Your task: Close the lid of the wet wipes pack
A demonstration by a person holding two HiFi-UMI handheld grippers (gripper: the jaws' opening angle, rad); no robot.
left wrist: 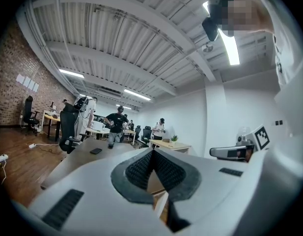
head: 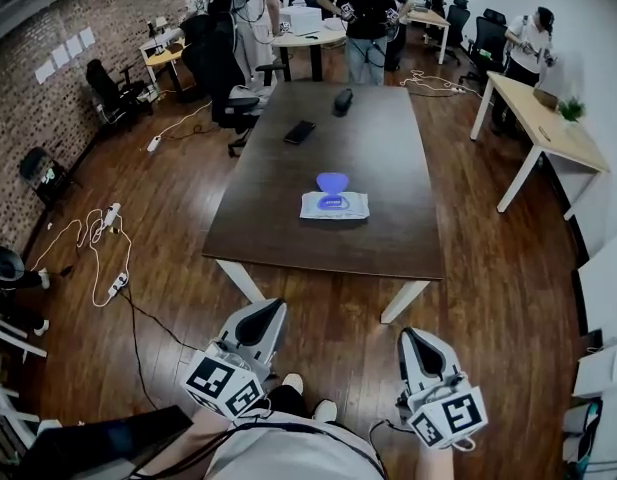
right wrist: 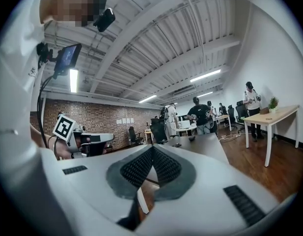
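On the worktop (head: pixel 373 138), toward its near edge, the wet wipes pack (head: pixel 334 206) lies with its blue lid (head: pixel 332 181) standing open; closing has not begun. Left tool (head: pixel 270 311) and right tool (head: pixel 409 338) are both closed, empty, and well short of the pack.

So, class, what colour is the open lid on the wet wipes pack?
Blue; the lid shows best in the head view.
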